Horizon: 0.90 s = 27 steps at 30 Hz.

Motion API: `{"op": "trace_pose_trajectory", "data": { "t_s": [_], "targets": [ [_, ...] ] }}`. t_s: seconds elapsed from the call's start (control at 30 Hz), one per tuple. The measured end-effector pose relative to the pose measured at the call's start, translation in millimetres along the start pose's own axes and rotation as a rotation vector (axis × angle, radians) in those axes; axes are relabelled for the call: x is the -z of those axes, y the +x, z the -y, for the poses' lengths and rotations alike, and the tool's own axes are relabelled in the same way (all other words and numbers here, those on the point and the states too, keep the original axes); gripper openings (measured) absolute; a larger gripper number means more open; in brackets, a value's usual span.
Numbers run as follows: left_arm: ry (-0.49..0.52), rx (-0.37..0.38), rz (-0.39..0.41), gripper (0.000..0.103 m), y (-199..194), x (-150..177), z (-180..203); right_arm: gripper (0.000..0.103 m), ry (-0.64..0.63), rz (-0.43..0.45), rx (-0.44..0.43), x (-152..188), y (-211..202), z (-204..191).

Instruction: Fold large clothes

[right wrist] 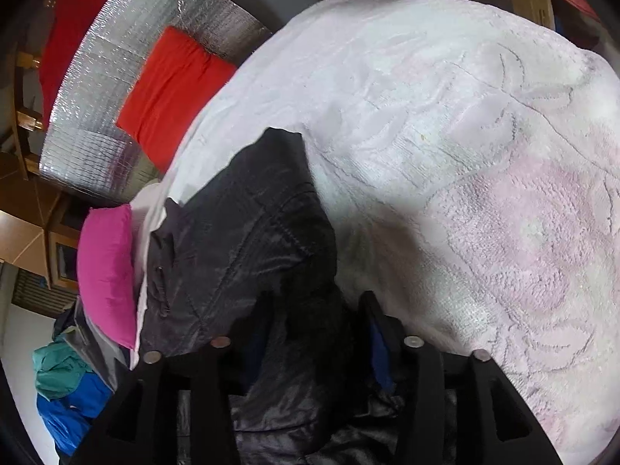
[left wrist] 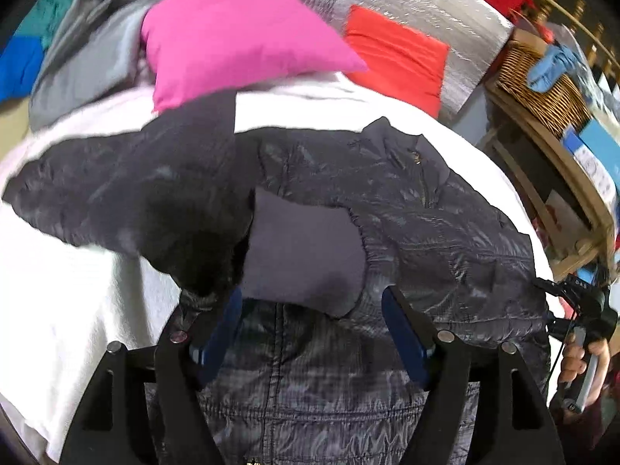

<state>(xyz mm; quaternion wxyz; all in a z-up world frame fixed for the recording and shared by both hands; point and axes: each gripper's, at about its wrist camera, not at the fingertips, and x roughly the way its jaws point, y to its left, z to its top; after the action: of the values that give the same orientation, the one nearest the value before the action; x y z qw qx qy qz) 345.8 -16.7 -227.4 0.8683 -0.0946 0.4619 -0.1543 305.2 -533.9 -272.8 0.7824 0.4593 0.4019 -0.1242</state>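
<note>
Dark quilted jacket spread on the white towel-covered bed, collar toward the pink pillow; one sleeve lifted across the body by its cuff, which lies against one pad of the spread left gripper, grip unclear. Right gripper straddling a fold of dark fabric; clamped or slack cannot be told. Light, puffy, slippery shell, likely to spring back: best taken at stitched cuff, hem or seam.
</note>
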Motion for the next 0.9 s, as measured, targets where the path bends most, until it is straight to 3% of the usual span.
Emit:
{"op": "trace_pose_trajectory", "data": {
  "t_s": [0.1,0.2,0.3,0.4,0.47,0.6,0.7,0.9],
  "targets": [
    [-0.041,0.010,-0.053,0.075,23,-1,-6,0.057,-0.057,0.027,0.031,5,0,-9],
    [-0.057,-0.013,-0.086,0.074,44,1,-3,0.045,-0.135,0.022,0.142,10,7,-19],
    [-0.029,-0.072,-0.082,0.074,47,3,4,0.045,-0.131,0.065,0.138,9,-4,-23],
    [0.042,-0.106,-0.068,0.074,31,6,18,0.047,-0.154,0.189,0.111,10,-32,-32],
    [0.114,-0.088,-0.019,0.074,11,7,30,0.062,-0.201,0.294,0.081,15,-54,-43],
    [0.214,-0.061,0.142,0.076,-37,6,35,0.067,-0.310,0.370,0.016,33,-71,-65],
    [0.127,-0.085,0.239,0.085,-66,-6,4,0.067,-0.371,0.327,-0.030,46,-66,-78],
    [-0.344,-0.192,0.259,0.086,-82,-30,-126,0.067,-0.461,0.235,-0.037,70,-43,-93]
  ]
}}
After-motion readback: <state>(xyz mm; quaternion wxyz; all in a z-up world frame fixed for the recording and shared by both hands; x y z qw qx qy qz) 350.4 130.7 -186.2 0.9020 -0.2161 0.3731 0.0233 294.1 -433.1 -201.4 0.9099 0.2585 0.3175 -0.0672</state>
